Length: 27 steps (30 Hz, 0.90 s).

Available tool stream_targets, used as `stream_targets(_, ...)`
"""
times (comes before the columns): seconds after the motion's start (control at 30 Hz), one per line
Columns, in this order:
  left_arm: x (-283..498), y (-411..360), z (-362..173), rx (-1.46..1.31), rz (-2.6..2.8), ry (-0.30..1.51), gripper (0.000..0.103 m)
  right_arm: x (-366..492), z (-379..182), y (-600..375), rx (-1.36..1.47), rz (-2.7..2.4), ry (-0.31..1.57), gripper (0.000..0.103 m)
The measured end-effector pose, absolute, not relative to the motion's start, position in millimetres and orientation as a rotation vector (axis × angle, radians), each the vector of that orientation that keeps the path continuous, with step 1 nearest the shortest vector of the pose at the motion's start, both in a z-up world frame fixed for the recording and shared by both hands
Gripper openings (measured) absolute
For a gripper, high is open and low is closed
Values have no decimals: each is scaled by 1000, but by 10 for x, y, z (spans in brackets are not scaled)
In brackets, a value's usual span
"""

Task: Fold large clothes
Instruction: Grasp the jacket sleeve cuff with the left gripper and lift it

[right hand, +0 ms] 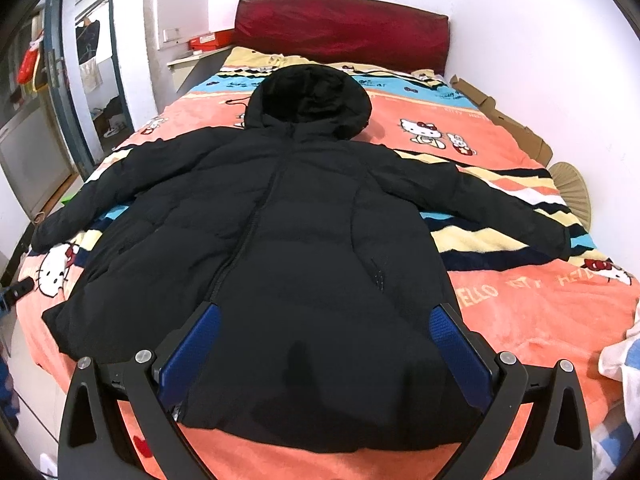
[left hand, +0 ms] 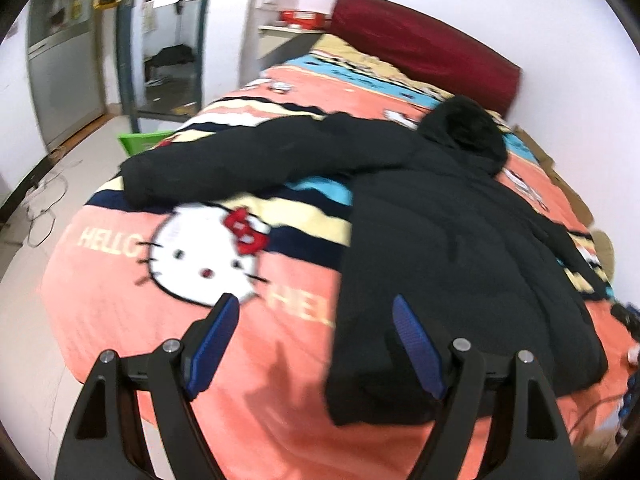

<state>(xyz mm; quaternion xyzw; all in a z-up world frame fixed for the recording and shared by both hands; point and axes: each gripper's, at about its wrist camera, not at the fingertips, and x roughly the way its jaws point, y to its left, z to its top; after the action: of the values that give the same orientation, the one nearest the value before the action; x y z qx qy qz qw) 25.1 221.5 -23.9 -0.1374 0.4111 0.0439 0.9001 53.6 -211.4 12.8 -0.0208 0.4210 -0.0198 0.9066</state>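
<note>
Right wrist view: the black padded hooded coat (right hand: 280, 220), judged soft and bulky, is best gripped at a sleeve cuff; both grippers' fingers (right hand: 460, 344) are spread open, empty.

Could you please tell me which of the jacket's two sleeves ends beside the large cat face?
The left sleeve: its cuff lies against the big cat face; the right sleeve ends on stripes.

Both wrist views look from the foot of the bed (right hand: 520, 320) toward its headboard (right hand: 340, 28), sharing the coat (right hand: 300, 240).
</note>
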Motion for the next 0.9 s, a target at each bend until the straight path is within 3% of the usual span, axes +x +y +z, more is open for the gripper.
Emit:
stream_targets(0.5,1126,4143,-792,-534,463,900,78,760,-4,-2382,-16,-89,898,103)
stream_targets(0.9,1501,4598,-1248,-806,452,928,77,865,-32,-2420,-35,-116,909,103)
